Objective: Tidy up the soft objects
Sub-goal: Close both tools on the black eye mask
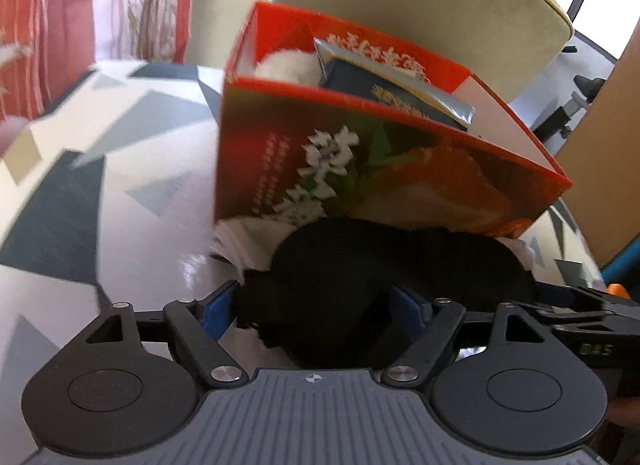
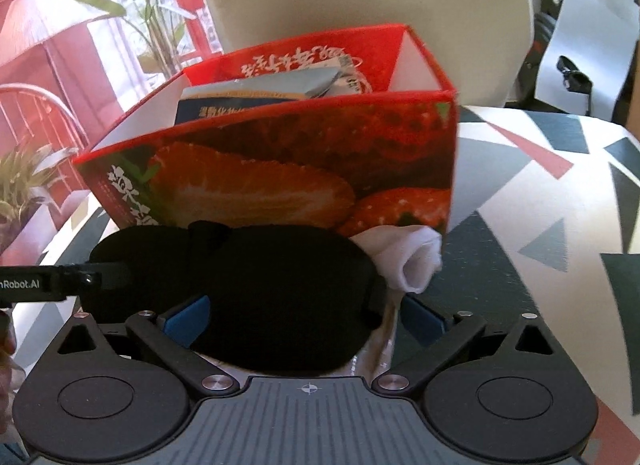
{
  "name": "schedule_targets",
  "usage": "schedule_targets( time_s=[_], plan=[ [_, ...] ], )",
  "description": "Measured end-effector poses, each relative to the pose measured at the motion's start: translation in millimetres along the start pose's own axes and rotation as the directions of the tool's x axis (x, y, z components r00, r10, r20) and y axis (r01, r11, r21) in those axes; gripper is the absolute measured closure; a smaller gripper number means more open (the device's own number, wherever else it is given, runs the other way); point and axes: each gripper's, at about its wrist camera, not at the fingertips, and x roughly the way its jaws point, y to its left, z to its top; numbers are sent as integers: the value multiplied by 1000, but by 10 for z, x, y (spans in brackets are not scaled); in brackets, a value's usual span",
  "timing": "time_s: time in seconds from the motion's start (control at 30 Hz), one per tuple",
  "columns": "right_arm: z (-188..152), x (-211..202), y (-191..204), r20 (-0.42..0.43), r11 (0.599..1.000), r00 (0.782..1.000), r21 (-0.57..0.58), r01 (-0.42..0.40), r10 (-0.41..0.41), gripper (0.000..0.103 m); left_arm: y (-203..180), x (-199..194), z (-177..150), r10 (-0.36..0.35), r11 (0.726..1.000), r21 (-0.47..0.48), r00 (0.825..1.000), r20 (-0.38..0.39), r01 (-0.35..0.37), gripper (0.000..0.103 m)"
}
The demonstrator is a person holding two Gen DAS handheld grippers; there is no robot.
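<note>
Both grippers' fingers [image 1: 218, 307] [image 2: 188, 319] stand apart, seemingly straddling black eye mask [image 2: 248, 285].

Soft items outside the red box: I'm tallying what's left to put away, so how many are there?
2. A black eye mask lies on the table before the box; a rolled white cloth sits beside it, against the box. More may be hidden.

One red box [image 1: 384, 169], one black eye mask [image 2: 248, 289]

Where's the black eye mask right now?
In both wrist views the black eye mask lies on the patterned table, against the front of the red strawberry box, beside the rolled white cloth.
</note>
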Motion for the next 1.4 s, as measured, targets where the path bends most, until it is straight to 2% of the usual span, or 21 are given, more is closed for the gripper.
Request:
schedule_targets(
  time_s=[0.33,0.47,0.57,0.67,0.7,0.8,0.93,1.23,1.27,1.33,1.4],
  plan=[
    [-3,9,56,14,1000,1000,5,-24,23,18,-21,-7,-53,-45,999,2,999,-2,45,21],
    [5,-77,59,33,999,999,16,-30,29,22,-9,-50,-87,-50,999,2,999,3,50,24],
    [20,-160,77,54,999,997,20,-50,49,24,2,-93,-106,-61,998,-8,998,4,61,31],
    [35,-235,105,69,997,995,14,-71,70,34,11,-159,-134,-62,998,7,998,13,62,40],
    [38,-262,116,75,997,995,10,-73,72,42,23,-178,-144,-60,998,9,998,15,60,45],
    [37,-336,133,85,998,994,-3,-65,65,64,106,-226,-165,-62,998,-12,998,9,62,52],
    [14,-402,109,91,997,993,5,-74,73,75,172,-313,-190,-59,998,-27,998,10,60,53],
    [-31,-475,87,106,999,993,13,-50,48,81,215,-489,-224,-89,996,-19,996,28,90,53],
    [-35,-488,72,108,999,993,19,-50,47,82,219,-503,-230,-95,995,-18,995,33,96,55],
    [-42,-508,53,110,998,993,27,-53,50,82,216,-505,-237,-103,995,-14,994,29,104,68],
    [-50,-521,53,108,998,993,28,-60,56,82,196,-513,-239,-110,994,-5,993,30,110,74]
  ],
)
